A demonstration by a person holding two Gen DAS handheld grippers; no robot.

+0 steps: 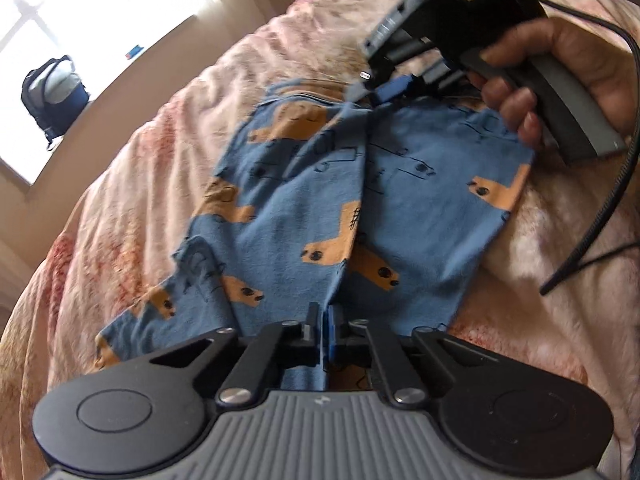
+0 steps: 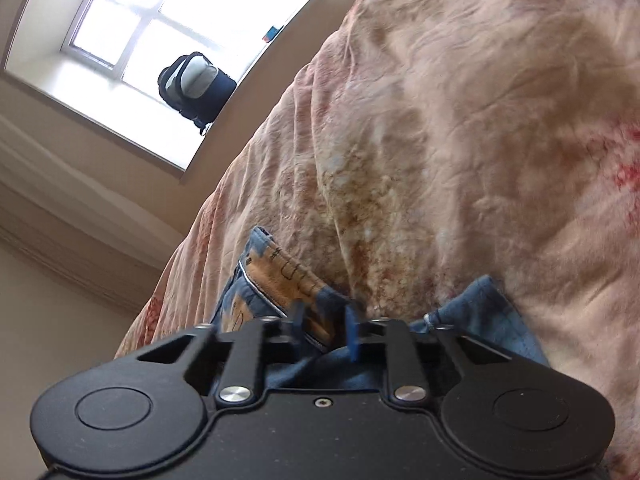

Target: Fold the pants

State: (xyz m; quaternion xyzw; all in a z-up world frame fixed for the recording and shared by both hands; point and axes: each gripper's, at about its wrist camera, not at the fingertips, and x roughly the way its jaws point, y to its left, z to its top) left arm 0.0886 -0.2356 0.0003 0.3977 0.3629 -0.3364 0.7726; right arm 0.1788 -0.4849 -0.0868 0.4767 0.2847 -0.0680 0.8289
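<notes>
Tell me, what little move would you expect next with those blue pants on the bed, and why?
Probably a gentle lift of both pinched edges to carry one half over the other. The left gripper is shut on the near edge of the blue pants, the right gripper pinches the far edge, and the pants lie spread open on the pink bedspread.

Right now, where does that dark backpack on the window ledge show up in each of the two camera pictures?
Left wrist view: the backpack sits at the far left edge, on the window ledge, beyond the bed.
Right wrist view: the backpack is upper left of centre, on the same ledge below the window panes.
Shared landmark: the blue patterned pants on the pink bedspread, near each camera's own gripper.
</notes>
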